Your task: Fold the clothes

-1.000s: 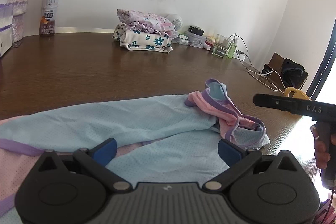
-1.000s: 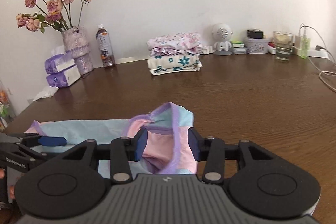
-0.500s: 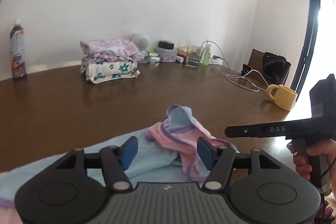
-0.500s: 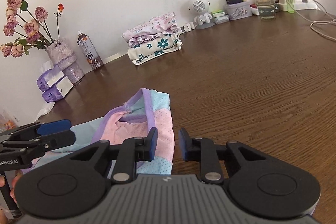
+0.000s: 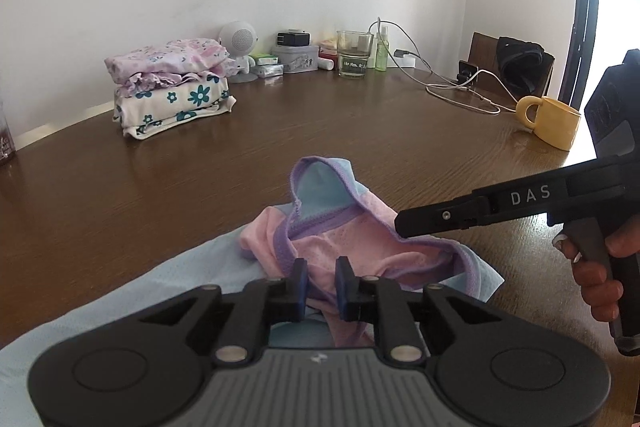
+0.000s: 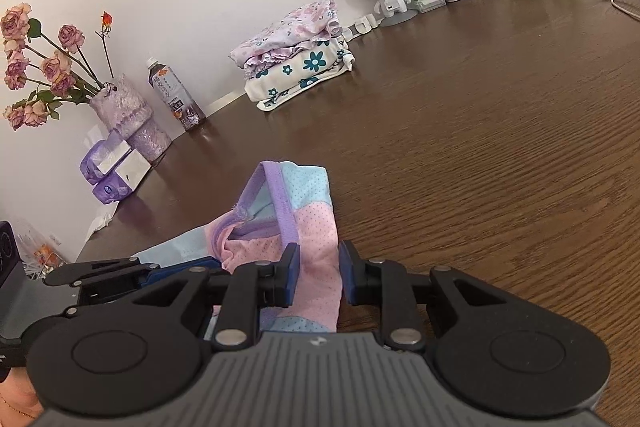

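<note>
Both tongs (image 5: pixel 321 281) (image 6: pixel 317 277) narrowly apart around the garment (image 5: pixel 352 247), contact unclear.

pink-blue-purple garment (image 5: pixel 352 247), yellow mug (image 5: pixel 554 123), brown table (image 5: pixel 280 131)

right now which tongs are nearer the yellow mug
Right. The right tongs reach in from the yellow mug's side of the table; the left tongs sit farther back over the pink garment.
</note>
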Available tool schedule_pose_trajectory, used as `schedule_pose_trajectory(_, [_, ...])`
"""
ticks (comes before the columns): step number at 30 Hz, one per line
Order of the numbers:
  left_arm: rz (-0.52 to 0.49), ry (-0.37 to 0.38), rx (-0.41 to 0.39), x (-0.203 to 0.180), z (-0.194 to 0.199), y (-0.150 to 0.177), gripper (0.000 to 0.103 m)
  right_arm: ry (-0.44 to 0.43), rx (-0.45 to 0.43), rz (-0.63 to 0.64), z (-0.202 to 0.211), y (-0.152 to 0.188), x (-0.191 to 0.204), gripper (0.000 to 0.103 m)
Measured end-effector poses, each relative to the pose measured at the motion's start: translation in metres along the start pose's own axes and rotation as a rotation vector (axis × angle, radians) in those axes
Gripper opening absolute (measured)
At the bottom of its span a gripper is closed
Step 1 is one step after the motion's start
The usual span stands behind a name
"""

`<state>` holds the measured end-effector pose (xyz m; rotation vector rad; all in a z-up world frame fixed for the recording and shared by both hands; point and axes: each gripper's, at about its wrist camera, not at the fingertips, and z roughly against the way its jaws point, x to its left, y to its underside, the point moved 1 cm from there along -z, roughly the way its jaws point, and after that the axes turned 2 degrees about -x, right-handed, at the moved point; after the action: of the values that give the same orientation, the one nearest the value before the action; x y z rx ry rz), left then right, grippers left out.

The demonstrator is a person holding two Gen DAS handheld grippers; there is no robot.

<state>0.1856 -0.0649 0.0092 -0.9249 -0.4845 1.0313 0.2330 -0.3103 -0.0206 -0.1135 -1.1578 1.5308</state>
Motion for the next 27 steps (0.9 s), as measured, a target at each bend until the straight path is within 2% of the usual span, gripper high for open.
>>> schedule_pose_trajectory(4, [0.007, 0.01, 0.025, 0.002, -0.01, 0.004, 0.016, 0.005, -0.012, 0.007, -0.001, 0.002, 0.004, 0.021])
schedule_pose_trajectory(6, [0.008, 0.011, 0.024, 0.003, -0.01, 0.004, 0.016, 0.022, -0.017, 0.008, -0.001, 0.003, 0.004, 0.012])
schedule_pose_trajectory(7, [0.009, 0.012, 0.023, 0.003, -0.01, 0.004, 0.016, 0.028, -0.019, 0.008, -0.002, 0.005, 0.003, 0.003])
schedule_pose_trajectory(13, [0.03, 0.022, 0.019, 0.006, -0.009, 0.003, 0.016, 0.062, -0.033, 0.041, 0.0, 0.006, 0.009, 0.001])
schedule_pose_trajectory(16, [0.032, 0.025, 0.006, 0.007, -0.002, 0.001, 0.025, 0.084, -0.046, 0.102, 0.004, 0.002, 0.022, 0.001])
schedule_pose_trajectory(19, [0.024, 0.024, -0.017, 0.01, 0.009, -0.001, 0.039, 0.112, -0.062, 0.188, 0.011, -0.003, 0.04, 0.001])
schedule_pose_trajectory(20, [0.011, 0.005, -0.022, 0.011, 0.013, -0.002, 0.039, 0.121, -0.067, 0.217, 0.013, -0.005, 0.046, 0.001])
schedule_pose_trajectory(22, [-0.016, -0.032, -0.031, 0.015, 0.02, -0.002, 0.036, 0.146, -0.084, 0.288, 0.016, -0.007, 0.06, 0.001])
schedule_pose_trajectory(24, [-0.037, -0.048, -0.029, 0.02, 0.025, 0.0, 0.024, 0.148, -0.091, 0.35, 0.018, -0.008, 0.075, 0.001])
schedule_pose_trajectory(25, [-0.042, -0.047, -0.026, 0.023, 0.027, 0.002, 0.014, 0.142, -0.088, 0.373, 0.018, -0.007, 0.082, 0.001])
schedule_pose_trajectory(26, [-0.043, -0.038, -0.021, 0.026, 0.029, 0.003, 0.01, 0.136, -0.085, 0.396, 0.017, -0.007, 0.089, 0.001])
schedule_pose_trajectory(27, [-0.043, -0.026, -0.016, 0.027, 0.03, 0.005, 0.01, 0.13, -0.081, 0.415, 0.017, -0.006, 0.096, 0.001])
